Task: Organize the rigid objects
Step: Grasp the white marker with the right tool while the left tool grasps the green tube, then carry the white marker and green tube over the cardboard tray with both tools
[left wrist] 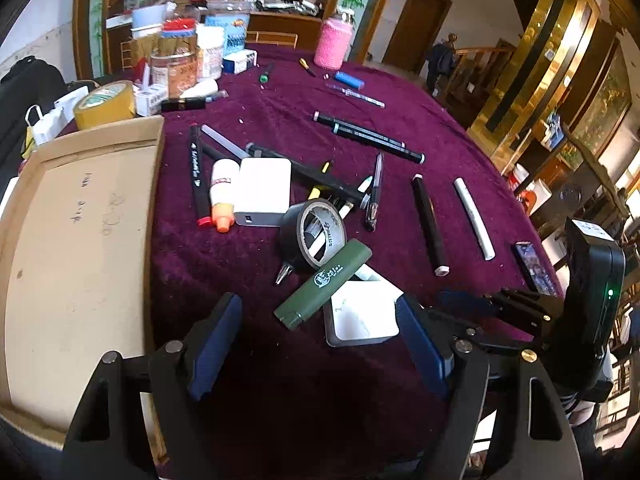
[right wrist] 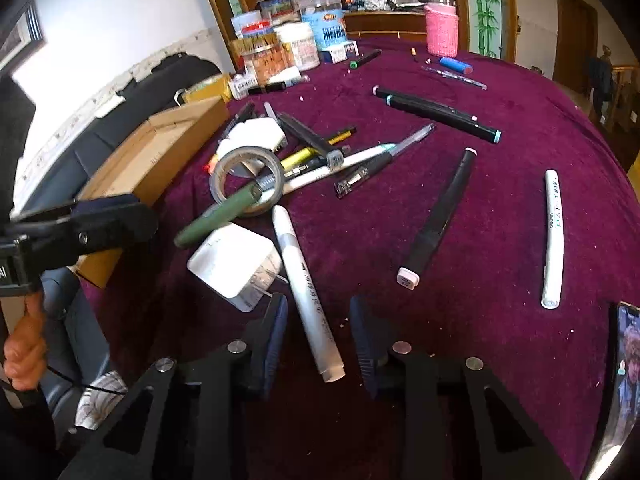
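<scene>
Right gripper (right wrist: 318,334) hovers low with jaws spread, a white marker (right wrist: 306,292) lying between its fingers, untouched. Left gripper (left wrist: 320,328) gapes wide and empty, green case (left wrist: 324,284) and white charger (left wrist: 362,314) just ahead, cardboard tray (left wrist: 80,240) to its left.

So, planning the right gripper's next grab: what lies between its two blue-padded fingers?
In the right wrist view, the lower end of a long white marker lies between the open right gripper fingers, untouched, on purple cloth.
</scene>
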{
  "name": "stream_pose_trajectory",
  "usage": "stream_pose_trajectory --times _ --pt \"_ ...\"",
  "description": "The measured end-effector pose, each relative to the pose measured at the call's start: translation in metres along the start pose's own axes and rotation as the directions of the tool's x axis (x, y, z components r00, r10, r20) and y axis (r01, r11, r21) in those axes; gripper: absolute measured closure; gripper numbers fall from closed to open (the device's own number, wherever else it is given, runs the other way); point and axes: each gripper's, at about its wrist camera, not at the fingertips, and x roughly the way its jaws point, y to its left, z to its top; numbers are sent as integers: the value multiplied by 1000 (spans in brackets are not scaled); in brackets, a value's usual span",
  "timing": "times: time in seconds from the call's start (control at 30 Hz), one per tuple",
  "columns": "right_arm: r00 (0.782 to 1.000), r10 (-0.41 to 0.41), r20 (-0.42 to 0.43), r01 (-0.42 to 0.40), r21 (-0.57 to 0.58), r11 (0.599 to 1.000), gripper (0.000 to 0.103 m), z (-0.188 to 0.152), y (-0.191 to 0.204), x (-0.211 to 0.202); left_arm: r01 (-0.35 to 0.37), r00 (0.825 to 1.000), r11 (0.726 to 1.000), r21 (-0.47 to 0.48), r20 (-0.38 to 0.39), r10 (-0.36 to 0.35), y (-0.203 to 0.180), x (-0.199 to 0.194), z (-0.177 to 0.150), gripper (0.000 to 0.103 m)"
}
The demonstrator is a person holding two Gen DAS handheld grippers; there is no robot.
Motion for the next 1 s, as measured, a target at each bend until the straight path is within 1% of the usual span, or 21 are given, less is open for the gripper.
stream_pose_trajectory --times 0.07,0.13,0.17,0.2,0.23,0.3,0.4,0.43,0.47,0.5,0.53,0.57,0.6,0.7,0.8,0.9,0.93,1.0 --pt "1000 -8 -22 8 -21 1000 73 0 2 4 48 998 999 -6 -35 -49 1 12 3 28" --pt "1000 -12 -16 11 -47 999 76 -2 3 6 62 996 998 -11 -68 -62 3 22 6 35" --pt "1000 -16 -11 16 -55 998 77 -3 4 7 54 995 999 -6 -84 -54 3 29 7 41" --pt "1000 -15 -6 15 -56 998 78 -4 3 7 47 993 999 -16 -110 -48 5 34 9 49" --pt "1000 -14 -7 13 -50 999 78 -4 2 6 51 991 998 -29 -124 -55 7 38 10 51" --pt "1000 -11 -8 11 -50 999 78 -2 1 6 68 989 997 -45 -128 -73 9 43 11 52" --pt "1000 -14 3 14 -71 997 78 -2 2 5 32 992 999 -33 -123 -36 10 49 12 54" --pt "1000 -15 4 16 -76 997 78 -2 2 5 30 991 999 -29 -129 -34 9 48 12 58" --pt "1000 -18 2 19 -80 997 78 -1 3 5 42 990 999 -20 -136 -44 7 48 11 69" --pt "1000 -22 -1 22 -85 996 78 0 4 5 44 989 999 -13 -141 -46 6 47 11 72" --pt "1000 -30 0 29 -96 995 81 1 5 6 46 989 999 -6 -137 -46 5 47 11 74" --pt "999 -41 2 41 -109 993 84 0 6 6 49 990 999 3 -133 -48 4 46 10 78" --pt "999 -49 1 49 -126 991 85 -1 7 5 51 990 999 9 -132 -49 4 45 9 80" --pt "999 -50 -15 47 -132 990 85 -1 5 4 53 989 999 13 -136 -50 4 42 6 81" --pt "998 -60 -16 57 -153 987 85 0 9 7 44 992 999 22 -118 -41 1 42 5 81" --pt "995 -101 10 101 -193 976 87 0 20 12 18 994 999 36 -111 -14 -4 40 6 83" --pt "994 -108 10 108 -189 976 90 0 21 12 21 994 999 38 -104 -17 -4 38 5 83" --pt "995 -97 12 98 -157 983 90 -2 15 7 31 996 999 32 -87 -28 -4 31 3 84"
